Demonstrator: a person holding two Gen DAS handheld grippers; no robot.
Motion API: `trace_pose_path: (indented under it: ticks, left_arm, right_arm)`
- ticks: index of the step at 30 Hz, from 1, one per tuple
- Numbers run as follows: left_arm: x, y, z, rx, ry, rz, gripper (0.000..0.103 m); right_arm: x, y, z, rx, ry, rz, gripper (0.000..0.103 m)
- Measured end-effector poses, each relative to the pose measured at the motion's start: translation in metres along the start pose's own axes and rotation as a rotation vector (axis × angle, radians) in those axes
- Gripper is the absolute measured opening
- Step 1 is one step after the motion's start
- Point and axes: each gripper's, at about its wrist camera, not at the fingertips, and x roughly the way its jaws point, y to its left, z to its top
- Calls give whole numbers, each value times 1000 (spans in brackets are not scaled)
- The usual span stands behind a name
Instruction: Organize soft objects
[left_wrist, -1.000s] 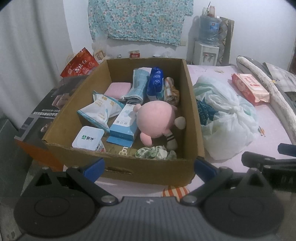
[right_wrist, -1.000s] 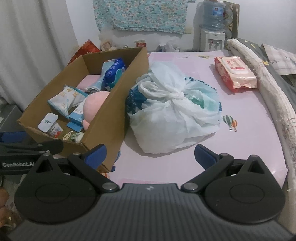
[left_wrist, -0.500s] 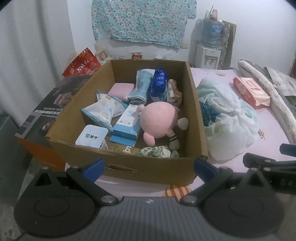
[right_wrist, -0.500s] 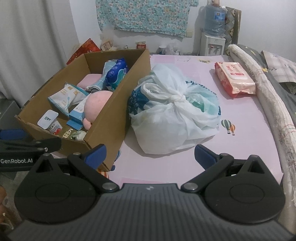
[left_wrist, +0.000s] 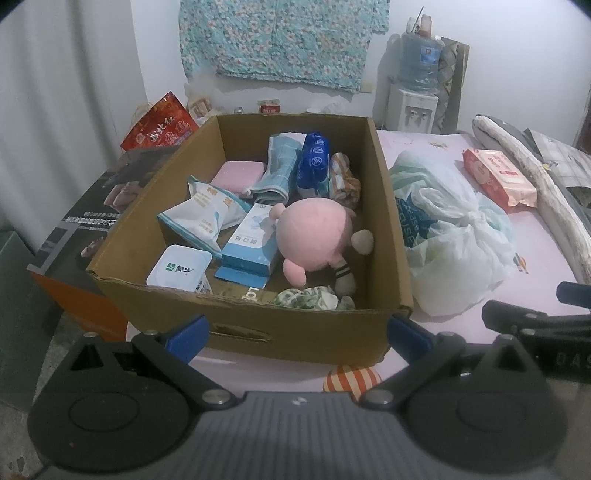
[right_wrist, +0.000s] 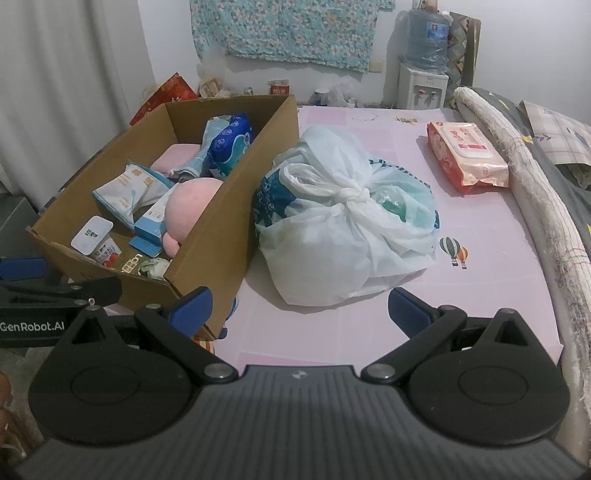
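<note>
A cardboard box stands on the pink bed sheet. In it lie a pink plush toy, tissue packs, a blue pack, a folded cloth and a pink pad. The box also shows in the right wrist view. A knotted white plastic bag lies right of the box. My left gripper is open and empty in front of the box. My right gripper is open and empty in front of the bag.
A pink wet-wipes pack lies at the back right of the bed. A rolled quilt runs along the right edge. A water dispenser stands by the far wall. A red snack bag and a dark printed board lie left of the box.
Both grippers have drawn back and risen a little, so the box and the bag look slightly farther away. Both stay open and empty.
</note>
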Motion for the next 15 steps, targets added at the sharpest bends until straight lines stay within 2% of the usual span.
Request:
trace_pose_path:
  ticks: [15]
  left_arm:
    - [4,1,-1,-7,18,-12,103]
  right_arm:
    - [2,-1,0,-1,4,-5,102]
